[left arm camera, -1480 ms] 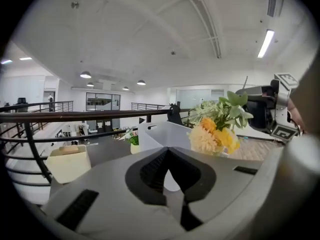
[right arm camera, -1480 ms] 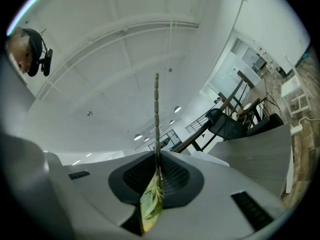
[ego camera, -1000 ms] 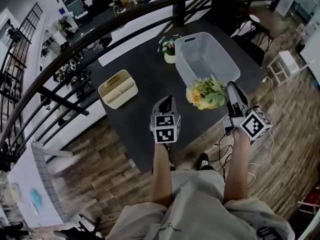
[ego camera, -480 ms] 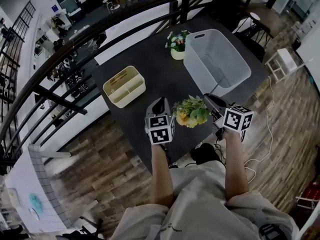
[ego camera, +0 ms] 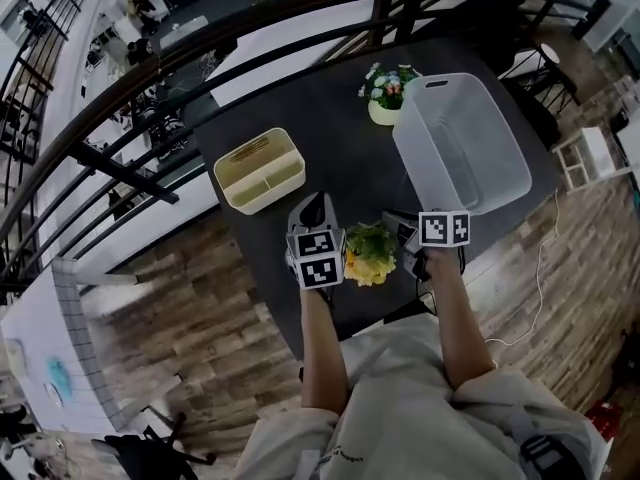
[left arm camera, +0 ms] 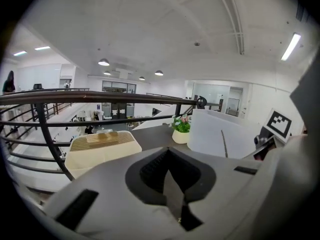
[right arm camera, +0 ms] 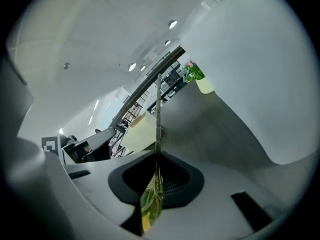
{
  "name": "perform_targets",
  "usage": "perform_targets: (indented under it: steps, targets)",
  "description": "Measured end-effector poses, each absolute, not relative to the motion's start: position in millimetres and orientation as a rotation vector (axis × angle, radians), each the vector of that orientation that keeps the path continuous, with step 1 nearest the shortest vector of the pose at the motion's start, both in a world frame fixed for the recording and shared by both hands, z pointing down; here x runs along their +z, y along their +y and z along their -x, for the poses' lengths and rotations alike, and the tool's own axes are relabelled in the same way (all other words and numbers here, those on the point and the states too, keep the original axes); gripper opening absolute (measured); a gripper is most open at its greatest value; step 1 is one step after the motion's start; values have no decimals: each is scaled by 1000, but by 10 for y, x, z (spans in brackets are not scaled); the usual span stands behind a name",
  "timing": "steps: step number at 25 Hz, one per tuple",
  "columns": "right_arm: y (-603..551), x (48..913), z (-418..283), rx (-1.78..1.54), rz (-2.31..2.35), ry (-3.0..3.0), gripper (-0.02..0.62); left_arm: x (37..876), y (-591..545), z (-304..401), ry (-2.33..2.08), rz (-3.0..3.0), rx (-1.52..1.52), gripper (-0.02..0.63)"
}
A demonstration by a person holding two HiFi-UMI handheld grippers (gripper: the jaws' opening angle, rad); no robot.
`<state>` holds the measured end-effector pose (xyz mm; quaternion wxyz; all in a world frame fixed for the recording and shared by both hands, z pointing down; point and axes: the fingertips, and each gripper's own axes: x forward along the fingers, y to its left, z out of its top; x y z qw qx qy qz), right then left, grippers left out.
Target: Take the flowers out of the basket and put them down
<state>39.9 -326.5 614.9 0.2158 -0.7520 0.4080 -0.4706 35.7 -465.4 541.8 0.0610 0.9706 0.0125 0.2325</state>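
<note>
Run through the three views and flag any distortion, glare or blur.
Head view: fisheye bends the railing into an arc, and the picture is dim and muted overall. Left gripper view: black vignette in the corners, strip light glaring. Right gripper view: horizon tilted, the flowers nearest the lens blurred, the basket washed to flat white.

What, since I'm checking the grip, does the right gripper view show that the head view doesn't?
Only the right gripper view: the right claw with its jaws shut on the thin stem of the flowers. Only the head view: the whole yellow-green bunch at the near edge of the dark table, beside the left claw, and the person's arms. Both: the grey basket, the cream caddy and the potted plant.
</note>
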Motion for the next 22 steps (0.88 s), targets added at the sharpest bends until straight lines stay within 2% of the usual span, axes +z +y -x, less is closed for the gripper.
perform_targets:
  steps: [11,20,22]
  targets:
    - [-3306,6945,-992,-1418,2082,895,62,5788,-4823,-603,-63,-2880,740,20]
    - [-3234,7036,-1072,-1402,2156,808,84,5723,-4758,-689,-14,-2895,698,20]
    - [-3218,7005,-1048,-1393,2175,803,135,5682,-4726,-672,5,-2902,688,20]
